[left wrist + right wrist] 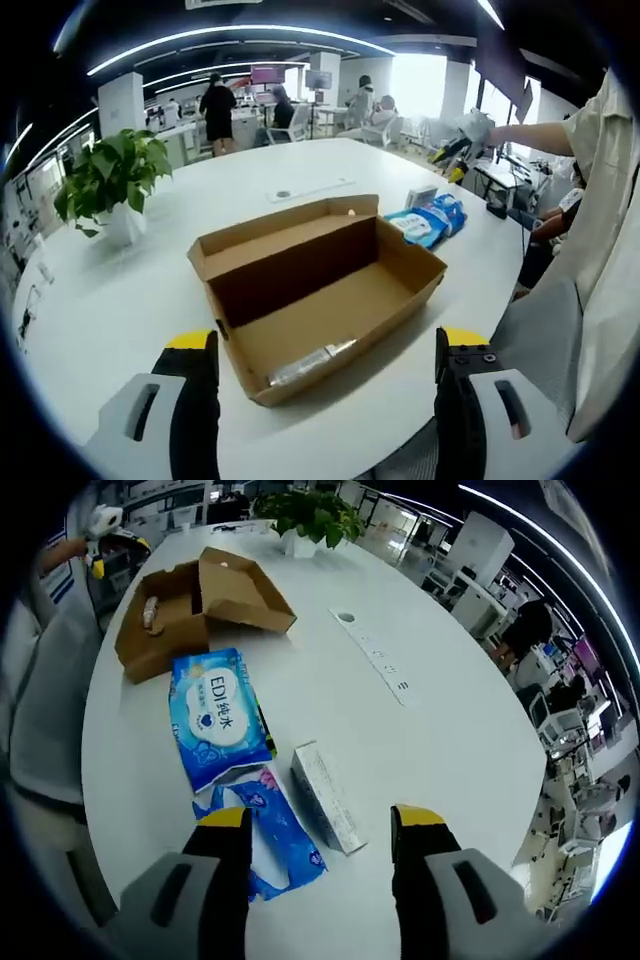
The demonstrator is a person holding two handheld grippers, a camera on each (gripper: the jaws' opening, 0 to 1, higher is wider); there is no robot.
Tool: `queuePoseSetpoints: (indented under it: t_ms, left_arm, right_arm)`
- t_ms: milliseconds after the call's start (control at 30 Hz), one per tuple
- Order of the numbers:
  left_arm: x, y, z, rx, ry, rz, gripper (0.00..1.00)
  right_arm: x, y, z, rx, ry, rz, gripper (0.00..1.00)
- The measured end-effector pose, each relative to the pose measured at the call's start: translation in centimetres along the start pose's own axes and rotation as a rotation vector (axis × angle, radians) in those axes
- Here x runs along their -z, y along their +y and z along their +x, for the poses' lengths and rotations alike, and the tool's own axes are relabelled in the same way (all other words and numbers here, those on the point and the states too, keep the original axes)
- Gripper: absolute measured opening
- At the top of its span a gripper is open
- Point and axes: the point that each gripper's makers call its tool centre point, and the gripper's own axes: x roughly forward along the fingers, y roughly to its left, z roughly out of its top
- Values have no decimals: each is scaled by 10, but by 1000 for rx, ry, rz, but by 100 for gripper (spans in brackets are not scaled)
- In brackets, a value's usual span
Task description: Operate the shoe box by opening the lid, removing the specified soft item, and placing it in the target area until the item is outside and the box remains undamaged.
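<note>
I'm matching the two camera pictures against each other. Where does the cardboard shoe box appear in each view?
Left gripper view: shoe box at centre, open, just beyond the jaws.
Right gripper view: shoe box at upper left, far across the table.
Shared landmark: the potted plant.

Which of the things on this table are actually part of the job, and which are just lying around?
Part of the job: open cardboard shoe box; blue soft packs lying outside it; left tongs; right tongs.

Just lying about: potted plant; small white carton; power strip.
</note>
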Motion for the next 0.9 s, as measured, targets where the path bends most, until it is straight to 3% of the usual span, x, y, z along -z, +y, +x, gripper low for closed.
queuePoseSetpoints:
  t_ms: [433,733,900]
  left_arm:
    - [-6,22,3,9,42,57,88]
    - [-9,20,13,81,88,141,81]
    - [-14,21,21,125,112,183,74]
  right_arm:
    - [-18,54,-25,17,-83,113,70]
    - [-26,94,-39,45,-107,166,81]
    - [-35,109,-48,75,-152,227,87]
